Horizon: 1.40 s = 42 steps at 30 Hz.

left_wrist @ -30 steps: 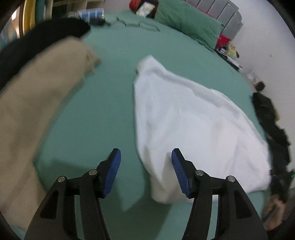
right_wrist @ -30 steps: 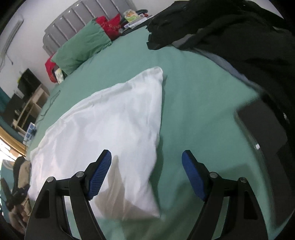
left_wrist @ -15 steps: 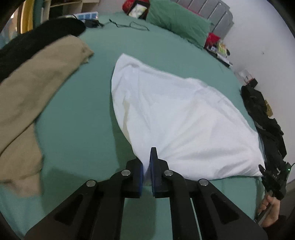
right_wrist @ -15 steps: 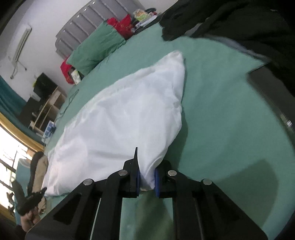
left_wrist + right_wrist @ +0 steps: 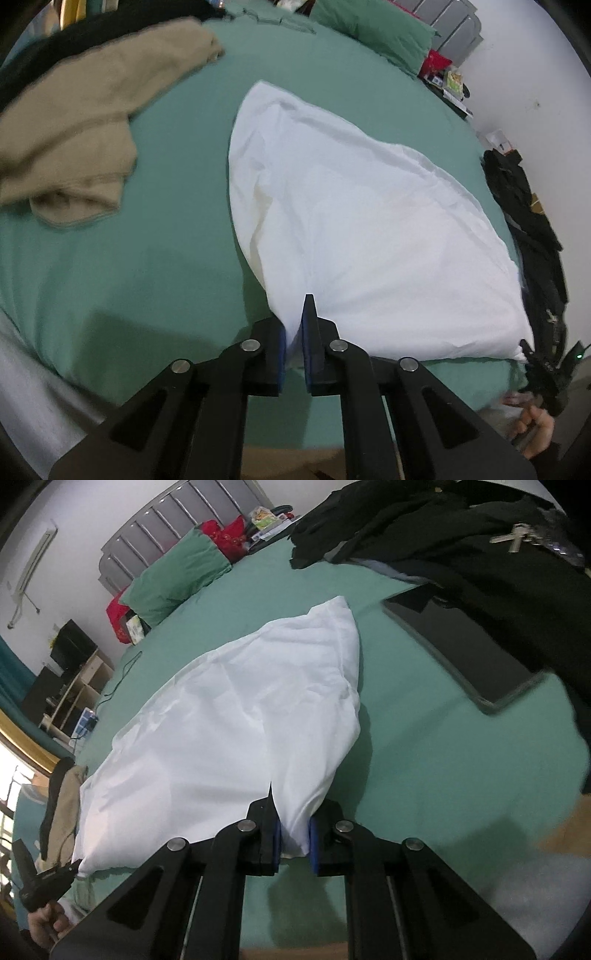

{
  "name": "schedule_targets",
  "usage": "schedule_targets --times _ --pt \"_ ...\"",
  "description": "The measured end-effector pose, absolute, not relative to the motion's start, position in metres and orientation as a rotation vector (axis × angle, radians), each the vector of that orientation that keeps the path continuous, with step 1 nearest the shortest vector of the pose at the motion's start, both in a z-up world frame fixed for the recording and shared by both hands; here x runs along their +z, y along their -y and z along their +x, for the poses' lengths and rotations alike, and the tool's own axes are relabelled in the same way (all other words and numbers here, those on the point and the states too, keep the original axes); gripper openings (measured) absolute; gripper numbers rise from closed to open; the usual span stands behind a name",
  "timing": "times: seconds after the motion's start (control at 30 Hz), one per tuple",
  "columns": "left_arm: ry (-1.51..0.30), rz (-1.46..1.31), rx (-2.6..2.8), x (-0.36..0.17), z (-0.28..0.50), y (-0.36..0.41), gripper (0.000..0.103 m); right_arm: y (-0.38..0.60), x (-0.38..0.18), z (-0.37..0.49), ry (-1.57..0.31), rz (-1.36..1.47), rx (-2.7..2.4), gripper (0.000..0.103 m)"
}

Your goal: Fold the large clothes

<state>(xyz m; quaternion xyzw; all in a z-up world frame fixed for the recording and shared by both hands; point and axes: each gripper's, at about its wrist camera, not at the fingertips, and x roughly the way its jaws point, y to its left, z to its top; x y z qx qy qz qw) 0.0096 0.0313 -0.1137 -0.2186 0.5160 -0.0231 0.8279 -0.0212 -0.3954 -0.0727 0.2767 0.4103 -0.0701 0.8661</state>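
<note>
With each near corner of the white garment (image 5: 362, 221) pinched by the left gripper (image 5: 294, 339) and right gripper (image 5: 293, 834), the fold starts; next, carry both corners evenly toward the green pillow (image 5: 177, 579).

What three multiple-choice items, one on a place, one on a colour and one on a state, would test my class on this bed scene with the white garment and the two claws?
1. Where does the beige garment lie in the left wrist view?
A. left of the white garment
B. on top of it
C. on the pillow

2. What colour is the bed sheet?
A. grey
B. green
C. red

3. How does the left claw stand?
A. wide open
B. shut on nothing
C. shut on the white garment

Answers: 1 A, green sheet shows between the two garments. 2 B, green shows all round the white garment. 3 C, white cloth sits pinched between its blue pads; the right claw grips likewise.
</note>
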Motion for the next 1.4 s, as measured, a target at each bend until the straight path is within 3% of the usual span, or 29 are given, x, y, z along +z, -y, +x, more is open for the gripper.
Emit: schedule_targets --times 0.13,0.2,0.27,0.47,0.73,0.77,0.8,0.83,0.87,1.1,1.13,1.2,1.23,1.27,1.4 --pt "-1.117 -0.492 -0.066 -0.119 0.008 -0.039 0.023 0.397 -0.071 -0.02 -0.866 0.583 -0.175 0.014" --pt "-1.112 -0.455 -0.052 -0.111 0.017 -0.044 0.042 0.398 -0.069 -0.019 -0.859 0.578 -0.2 0.02" --pt "-1.079 -0.389 -0.019 -0.097 0.028 -0.05 0.051 0.4 -0.066 -0.016 -0.853 0.562 -0.236 0.026" --pt "-1.029 -0.257 0.035 -0.073 0.098 -0.07 0.051 0.406 -0.057 -0.015 -0.794 0.493 -0.299 0.041" --pt "-1.035 -0.323 0.069 -0.106 0.181 -0.081 0.051 0.403 -0.068 0.002 -0.804 0.474 -0.31 0.044" --pt "-1.039 -0.349 0.073 -0.111 0.185 -0.083 0.05 0.403 -0.069 0.004 -0.807 0.472 -0.308 0.044" --pt "-1.025 -0.391 0.086 -0.115 0.189 -0.087 0.039 0.402 -0.071 0.006 -0.813 0.468 -0.308 0.044" --pt "-0.981 -0.41 0.118 -0.116 0.189 -0.092 0.026 0.403 -0.074 0.007 -0.822 0.464 -0.309 0.044" --pt "-0.968 -0.404 0.151 -0.116 0.188 -0.095 0.002 0.403 -0.076 0.008 -0.828 0.465 -0.308 0.044" --pt "-0.933 -0.329 0.241 -0.116 0.175 -0.094 0.003 0.399 -0.079 0.011 -0.83 0.442 -0.3 0.054" --pt "-0.942 -0.338 0.239 -0.115 0.173 -0.096 0.004 0.398 -0.079 0.011 -0.832 0.44 -0.301 0.055" --pt "-0.953 -0.38 0.238 -0.105 0.167 -0.098 0.023 0.398 -0.077 0.009 -0.823 0.447 -0.293 0.056" --pt "-0.933 -0.4 0.231 -0.097 0.162 -0.097 0.041 0.399 -0.077 0.008 -0.823 0.452 -0.292 0.056" --pt "-0.912 -0.412 0.222 -0.091 0.154 -0.096 0.046 0.399 -0.077 0.007 -0.825 0.458 -0.292 0.056" --pt "-0.835 -0.36 0.196 -0.056 0.119 -0.065 0.048 0.404 -0.072 -0.005 -0.808 0.514 -0.292 0.057"
